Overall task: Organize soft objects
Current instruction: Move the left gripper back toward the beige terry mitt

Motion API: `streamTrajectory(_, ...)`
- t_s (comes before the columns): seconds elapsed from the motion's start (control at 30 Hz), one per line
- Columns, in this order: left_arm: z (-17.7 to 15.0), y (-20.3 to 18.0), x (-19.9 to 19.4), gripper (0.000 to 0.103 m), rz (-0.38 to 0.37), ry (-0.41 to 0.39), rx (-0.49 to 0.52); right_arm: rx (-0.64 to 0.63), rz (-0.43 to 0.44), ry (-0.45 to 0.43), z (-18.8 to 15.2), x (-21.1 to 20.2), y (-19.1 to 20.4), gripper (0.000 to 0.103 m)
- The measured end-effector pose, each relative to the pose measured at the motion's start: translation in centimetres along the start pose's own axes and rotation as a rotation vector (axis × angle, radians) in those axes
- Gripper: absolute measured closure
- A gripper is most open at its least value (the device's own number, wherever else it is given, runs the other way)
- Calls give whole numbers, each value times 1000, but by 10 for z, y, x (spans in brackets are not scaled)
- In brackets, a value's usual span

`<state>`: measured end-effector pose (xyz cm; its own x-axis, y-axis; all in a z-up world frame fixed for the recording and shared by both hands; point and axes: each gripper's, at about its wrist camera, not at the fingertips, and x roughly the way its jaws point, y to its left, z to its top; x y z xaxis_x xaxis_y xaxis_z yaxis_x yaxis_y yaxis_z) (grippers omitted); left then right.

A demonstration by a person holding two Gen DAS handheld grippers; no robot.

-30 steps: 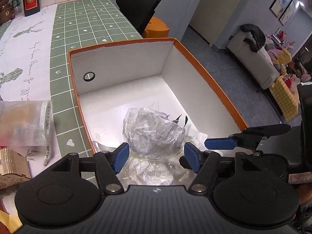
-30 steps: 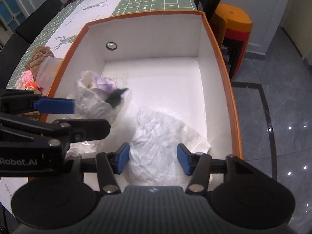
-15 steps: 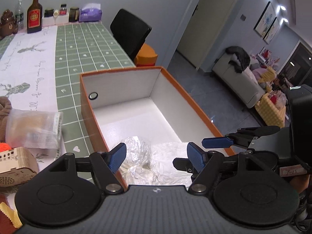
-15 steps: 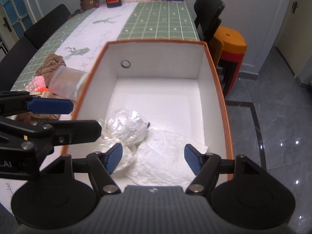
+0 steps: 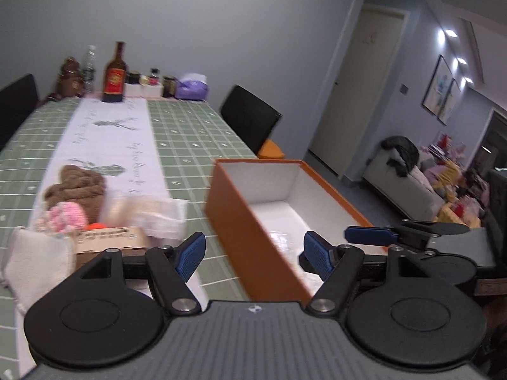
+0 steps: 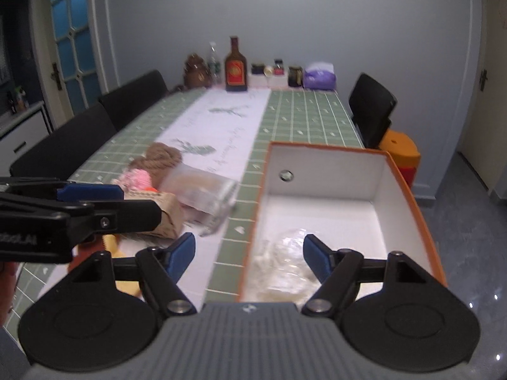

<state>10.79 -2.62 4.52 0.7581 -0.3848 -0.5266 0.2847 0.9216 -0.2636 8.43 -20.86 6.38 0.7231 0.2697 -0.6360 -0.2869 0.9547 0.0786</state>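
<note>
An orange box (image 5: 240, 221) with a white inside (image 6: 329, 221) stands at the table's right edge. Crumpled plastic-wrapped soft items (image 6: 285, 262) lie in its near end. On the table left of it lie a clear bag (image 6: 202, 193), a brown knitted bundle (image 5: 79, 186), a pink knitted piece (image 5: 68, 218) and a cardboard packet (image 5: 107, 240). My left gripper (image 5: 253, 255) is open and empty, above the box's near left wall. My right gripper (image 6: 248, 253) is open and empty, over the same wall. The left gripper shows in the right wrist view (image 6: 92, 196).
Bottles (image 6: 236, 66), jars and a purple tissue pack (image 6: 320, 77) stand at the table's far end. Black chairs (image 6: 374, 107) flank the table, with an orange stool (image 6: 399, 148) by the right side. A white cloth (image 5: 35, 262) lies at near left.
Both grippers have lifted up and back out of the box, empty and open wider. The wrapped items stay in the box. The views now tilt toward the far end of the table.
</note>
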Motion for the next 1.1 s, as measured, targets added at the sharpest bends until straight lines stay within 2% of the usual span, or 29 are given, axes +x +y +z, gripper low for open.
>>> streamTrajectory(0.17, -22, 34, -28, 21, 110, -44, -33, -68, 32, -95, -21, -5, 47, 29)
streamTrajectory(0.27, -37, 55, -41, 21, 174, -54, -62, -87, 35, -114, -32, 0, 71, 29)
streamTrajectory(0.5, -81, 106, -57, 21, 271, 13, -103, -47, 133, -18, -64, 36, 108, 24)
streamTrajectory(0.63, -103, 122, -55, 21, 320, 53, -98, -59, 131, 54, -80, 62, 125, 24)
streamTrajectory(0.8, -108, 137, -50, 18, 336, 63, -141, -54, 134, 98, -83, 87, 131, 25)
streamTrajectory(0.9, -103, 140, -46, 18, 361, 66, -99, -61, 146, 98, -80, 94, 134, 25)
streamTrajectory(1.0, -93, 139, -33, 18, 368, 79, -12, -79, 126, 101, -75, 103, 138, 25)
streamTrajectory(1.1, -82, 139, -11, 18, 407, 95, 59, -65, 121, 108, -70, 112, 134, 25)
